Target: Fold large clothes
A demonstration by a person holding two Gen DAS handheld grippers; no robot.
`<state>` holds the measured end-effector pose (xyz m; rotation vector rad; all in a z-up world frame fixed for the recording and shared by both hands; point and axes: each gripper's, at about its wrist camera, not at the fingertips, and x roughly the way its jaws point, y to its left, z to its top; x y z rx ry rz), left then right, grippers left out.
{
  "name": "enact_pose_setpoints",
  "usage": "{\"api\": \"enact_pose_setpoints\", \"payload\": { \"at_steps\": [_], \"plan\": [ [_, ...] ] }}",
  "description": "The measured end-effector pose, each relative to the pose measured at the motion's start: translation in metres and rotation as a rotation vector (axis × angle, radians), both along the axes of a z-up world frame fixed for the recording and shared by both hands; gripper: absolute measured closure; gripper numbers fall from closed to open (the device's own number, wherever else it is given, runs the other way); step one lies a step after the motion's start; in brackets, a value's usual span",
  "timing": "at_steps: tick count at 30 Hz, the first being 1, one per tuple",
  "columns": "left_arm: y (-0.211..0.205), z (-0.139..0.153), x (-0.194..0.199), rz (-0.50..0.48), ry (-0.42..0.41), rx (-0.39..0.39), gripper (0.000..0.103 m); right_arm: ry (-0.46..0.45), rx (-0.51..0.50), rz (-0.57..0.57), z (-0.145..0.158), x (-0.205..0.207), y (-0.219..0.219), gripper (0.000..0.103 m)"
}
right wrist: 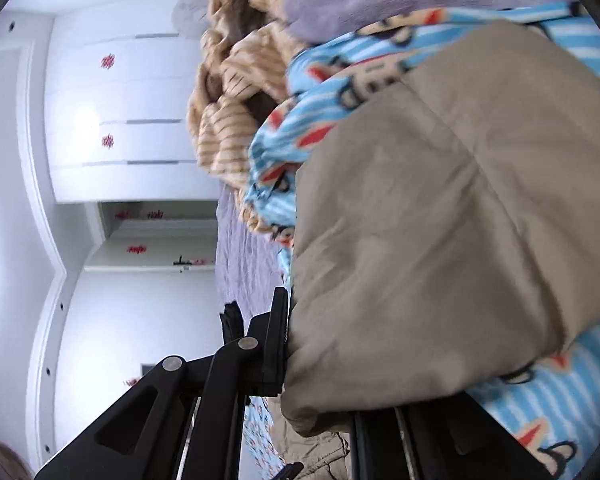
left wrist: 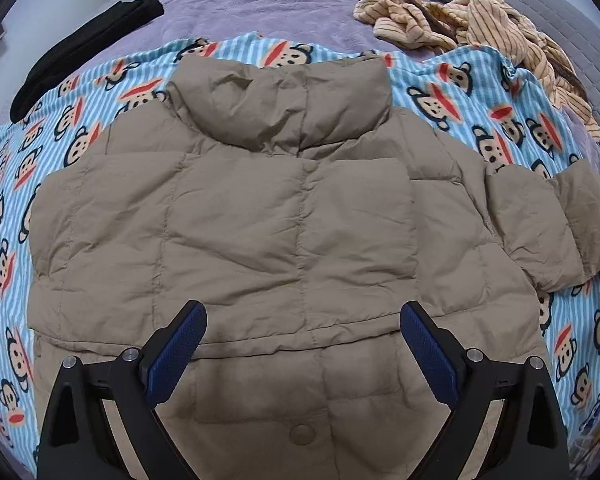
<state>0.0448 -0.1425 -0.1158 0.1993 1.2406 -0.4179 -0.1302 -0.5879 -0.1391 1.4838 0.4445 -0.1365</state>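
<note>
While the left tool [left wrist: 303, 334] hovers spread over the hem of the tan quilted puffer jacket [left wrist: 284, 216] lying flat on the monkey-print blue striped blanket [left wrist: 480, 92], the right tool [right wrist: 300, 376] pinches its outstretched right sleeve [right wrist: 440, 220], nearer for folding inward.

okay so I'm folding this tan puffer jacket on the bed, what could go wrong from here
1. The right gripper is clamped on a thick sleeve of the puffer jacket; the slick, puffy fabric could slip out mid-fold.
2. The left gripper hangs open over the hem, so nothing pins the body and it may drag or bunch.
3. The striped fleece lies close to that sleeve on the monkey blanket and might snag.
</note>
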Motion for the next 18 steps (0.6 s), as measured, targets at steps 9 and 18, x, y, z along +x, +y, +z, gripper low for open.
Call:
{"api": "enact_pose_setpoints", "payload": {
  "at_steps": [9,18],
  "plan": [
    [0.074,0.002,0.024,0.167,-0.052,0.004,0.005,0.05,-0.464,0.515,0.07,0.158,0.164,0.094],
    [0.124,-0.003,0.047,0.257,-0.079,-0.015,0.005,0.306,-0.622,0.81,-0.021,0.212,0.3,0.094]
  ]
}}
